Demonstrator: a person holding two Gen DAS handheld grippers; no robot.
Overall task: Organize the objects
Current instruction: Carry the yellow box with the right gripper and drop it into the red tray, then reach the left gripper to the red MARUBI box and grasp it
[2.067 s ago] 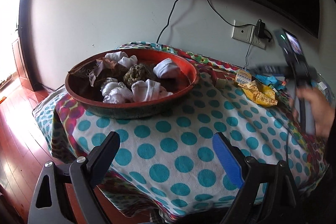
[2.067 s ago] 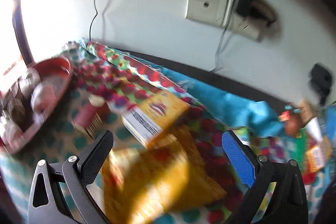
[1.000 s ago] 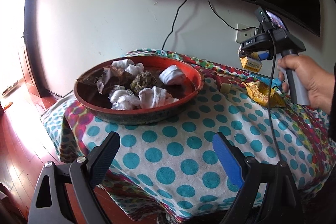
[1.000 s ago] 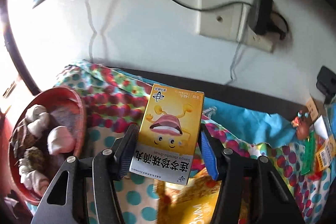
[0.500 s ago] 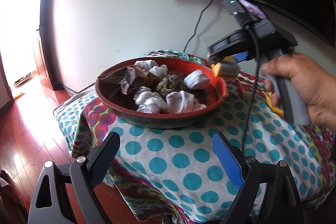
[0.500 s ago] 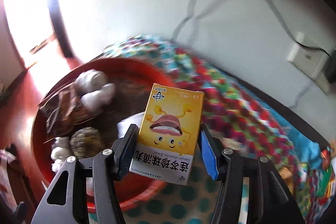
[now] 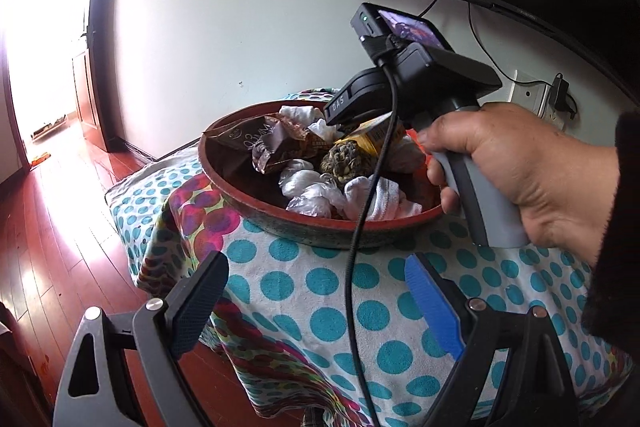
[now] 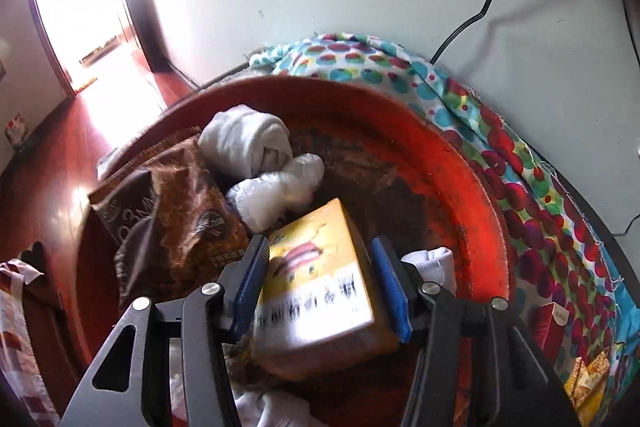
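While the left gripper (image 7: 316,297) hangs low at the table's near edge, jaws spread wide with nothing between them, the left view looks across the dotted cloth (image 7: 320,279) to the red bowl (image 7: 320,225). A hand (image 7: 520,171) grips the right gripper (image 7: 360,111) by its handle, nose down over the bowl, and the yellow box (image 7: 374,139) shows just under it among white bundles (image 7: 312,191) and a brown packet (image 7: 260,143). Over to the right view: the right gripper's blue pads (image 8: 390,291) are pressed against both sides of the box (image 8: 320,279), clamped on it, inside the bowl (image 8: 472,195). It's tilted, beside the packet (image 8: 168,215), with a rolled white sock (image 8: 248,143) and a plastic wad (image 8: 276,187) just beyond.
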